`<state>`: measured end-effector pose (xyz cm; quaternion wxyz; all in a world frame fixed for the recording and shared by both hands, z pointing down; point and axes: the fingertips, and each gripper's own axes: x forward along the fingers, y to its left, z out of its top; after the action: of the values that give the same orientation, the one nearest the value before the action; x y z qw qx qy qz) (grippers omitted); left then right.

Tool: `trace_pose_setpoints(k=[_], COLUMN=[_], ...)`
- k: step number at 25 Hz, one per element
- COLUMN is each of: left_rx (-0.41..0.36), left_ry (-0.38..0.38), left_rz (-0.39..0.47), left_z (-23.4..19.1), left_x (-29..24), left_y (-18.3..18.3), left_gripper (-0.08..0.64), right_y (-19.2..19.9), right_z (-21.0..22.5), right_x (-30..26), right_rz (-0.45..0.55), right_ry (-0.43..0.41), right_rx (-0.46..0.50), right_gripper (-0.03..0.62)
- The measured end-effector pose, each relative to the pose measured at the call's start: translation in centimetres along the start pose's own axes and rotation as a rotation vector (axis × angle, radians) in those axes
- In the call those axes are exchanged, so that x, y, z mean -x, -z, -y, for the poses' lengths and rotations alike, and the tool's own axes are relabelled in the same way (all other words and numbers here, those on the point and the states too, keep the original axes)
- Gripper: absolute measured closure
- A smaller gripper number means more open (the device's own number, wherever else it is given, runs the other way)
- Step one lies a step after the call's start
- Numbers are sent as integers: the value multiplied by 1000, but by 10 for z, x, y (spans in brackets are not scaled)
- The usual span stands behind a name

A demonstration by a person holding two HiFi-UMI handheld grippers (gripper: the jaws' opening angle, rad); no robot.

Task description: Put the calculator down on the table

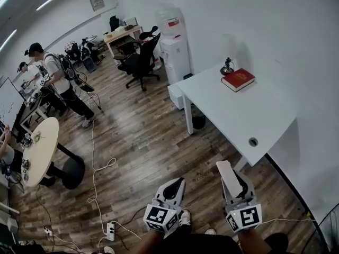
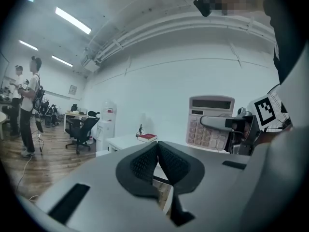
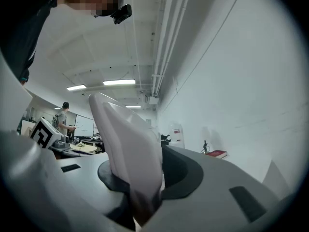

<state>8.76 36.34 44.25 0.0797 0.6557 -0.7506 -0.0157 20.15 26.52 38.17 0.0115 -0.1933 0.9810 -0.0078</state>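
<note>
**Calculator in the grip, placement pending**

Left side: the left gripper (image 1: 176,187) is held low in front of the person. Its dark ribbed pads are pressed together with nothing between them, and it takes no part in the grip.

Centre: the right gripper (image 1: 233,188) pinches the pale pink-white plastic desk calculator (image 1: 226,173) by one edge. The calculator stands upright with its key face toward the left gripper. It hangs above the wooden floor, just short of the table's near corner.

Right side: the white rectangular table (image 1: 238,118) is mostly bare. A round cable hole (image 1: 253,141) lies near the close end. A red hardback book (image 1: 238,79) and a small dark ornament (image 1: 227,67) sit at the far end, well apart from the grippers.

Step in hand, as judged: carry to the table. The next move calls for bringing the right gripper over the bare top, tipping the calculator flat, lowering it until it rests, then spreading the jaws.
</note>
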Motion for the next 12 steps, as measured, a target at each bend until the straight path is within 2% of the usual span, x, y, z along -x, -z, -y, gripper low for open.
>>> trace_pose_setpoints(k=[12], left_rx=[-7], left_ry=[52], left_rz=[-15], left_z=[-68], left_x=[-37], left_y=[-2], left_gripper=[540], right_y=[5], right_z=[-8], right_x=[-77], right_rz=[-15], right_ry=[41], right_rx=[27], right_gripper=[451])
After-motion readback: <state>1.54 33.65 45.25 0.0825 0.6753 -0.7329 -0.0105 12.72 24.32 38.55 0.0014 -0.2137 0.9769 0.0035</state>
